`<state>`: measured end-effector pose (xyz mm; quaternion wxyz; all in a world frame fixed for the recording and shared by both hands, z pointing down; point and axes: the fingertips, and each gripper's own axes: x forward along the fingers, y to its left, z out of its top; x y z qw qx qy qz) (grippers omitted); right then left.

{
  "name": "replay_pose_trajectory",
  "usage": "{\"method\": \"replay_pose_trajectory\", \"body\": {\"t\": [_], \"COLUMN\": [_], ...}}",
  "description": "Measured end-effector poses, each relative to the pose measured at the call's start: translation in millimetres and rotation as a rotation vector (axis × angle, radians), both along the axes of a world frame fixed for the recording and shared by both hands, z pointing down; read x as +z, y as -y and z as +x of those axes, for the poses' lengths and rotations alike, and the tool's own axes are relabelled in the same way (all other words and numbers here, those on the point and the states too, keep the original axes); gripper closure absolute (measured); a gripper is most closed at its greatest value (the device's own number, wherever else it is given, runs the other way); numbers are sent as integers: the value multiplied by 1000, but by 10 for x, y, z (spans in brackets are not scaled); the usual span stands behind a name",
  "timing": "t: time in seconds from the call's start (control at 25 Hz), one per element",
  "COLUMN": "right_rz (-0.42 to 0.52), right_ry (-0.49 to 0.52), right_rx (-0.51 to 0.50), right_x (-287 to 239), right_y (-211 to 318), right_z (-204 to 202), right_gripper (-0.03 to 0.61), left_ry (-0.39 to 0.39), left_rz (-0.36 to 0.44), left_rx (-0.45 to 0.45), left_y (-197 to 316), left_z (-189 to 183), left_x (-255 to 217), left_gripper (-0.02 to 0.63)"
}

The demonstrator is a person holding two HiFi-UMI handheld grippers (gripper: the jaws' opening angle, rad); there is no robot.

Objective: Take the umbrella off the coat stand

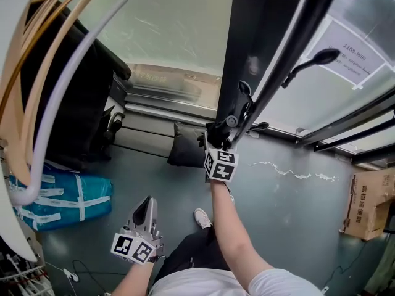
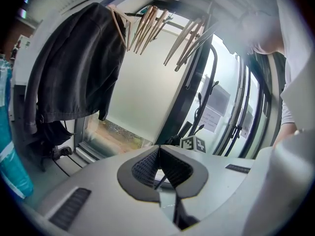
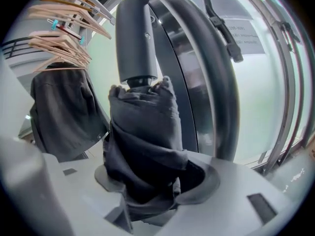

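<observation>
Right gripper (image 3: 156, 177): jaws part-way open and closed onto the folded umbrella (image 3: 142, 146); dark fabric fills the gap and both pads press on it.
Grip point: on the bunched canopy, just below the handle (image 3: 137, 38).
Umbrella: upright, its smooth black handle on top, in front of the dark door frame and the glass. I cannot tell what the top of the handle hangs from.
Right gripper, head view (image 1: 217, 142): my arm is stretched forward and the marker cube (image 1: 221, 164) faces the camera. The umbrella is mostly lost against the black frame there.
Left gripper (image 2: 158, 151): pad tips meet, nothing between them.
Left gripper, head view (image 1: 147, 207): held low, near my body, well apart from the right one.
Coat stand (image 1: 37, 140): white curved tubes at my left, carrying wooden hangers (image 2: 152, 23) and a dark jacket (image 2: 74, 73).
Floor: blue wrapped bundle (image 1: 62, 196) at left, cardboard box (image 1: 367, 205) at right.
Glass: paper notice (image 1: 349, 54) stuck on it, print too small to read.
</observation>
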<state>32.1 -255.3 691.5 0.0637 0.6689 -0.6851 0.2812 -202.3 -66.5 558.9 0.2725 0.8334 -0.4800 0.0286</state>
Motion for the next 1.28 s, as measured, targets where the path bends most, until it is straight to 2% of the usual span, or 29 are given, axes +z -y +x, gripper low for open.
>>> {"method": "replay_pose_trajectory", "body": {"t": [0.8, 1.28], "right_rz": [60, 121], "right_ry": [-94, -155], "right_rx": [-122, -158], "right_x": [-595, -1084], "right_y": [-68, -115], "right_z": [14, 32], "right_gripper": [322, 322], "left_ry": [-70, -98], "left_rz": [39, 86], "left_rx": [-58, -67], "left_y": [-126, -133], "left_z": [81, 138], "left_x": [-167, -358], "left_gripper": [589, 589]}}
